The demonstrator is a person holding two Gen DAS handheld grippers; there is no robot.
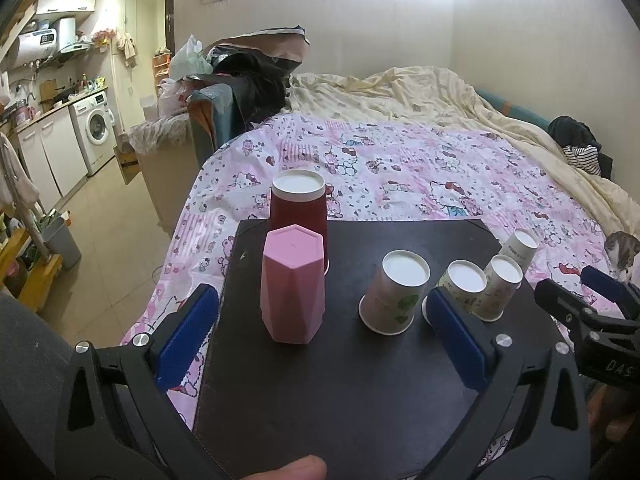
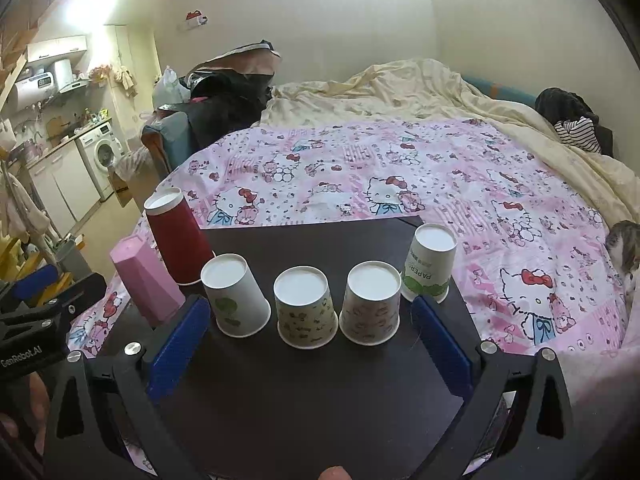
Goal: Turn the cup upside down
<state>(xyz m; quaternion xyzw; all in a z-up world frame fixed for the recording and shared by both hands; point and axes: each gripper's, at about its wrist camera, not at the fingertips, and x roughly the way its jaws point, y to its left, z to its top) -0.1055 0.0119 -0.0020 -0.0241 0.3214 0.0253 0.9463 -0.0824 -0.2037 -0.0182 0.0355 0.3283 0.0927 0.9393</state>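
Both grippers, left (image 1: 320,332) and right (image 2: 312,344), gape wide, holding nothing. Ahead of the jaws every cup, pink cup (image 1: 291,284) included, already stands mouth-down on the black board (image 1: 340,392). Nothing left to flip; better back away without nudging them.

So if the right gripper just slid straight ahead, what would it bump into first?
Most likely the middle patterned paper cup, upside down and dead centre between the open fingers of the right gripper. Its neighbours, the green-leaf cup and the pink-print cup, stand close by, so depth is a guess.
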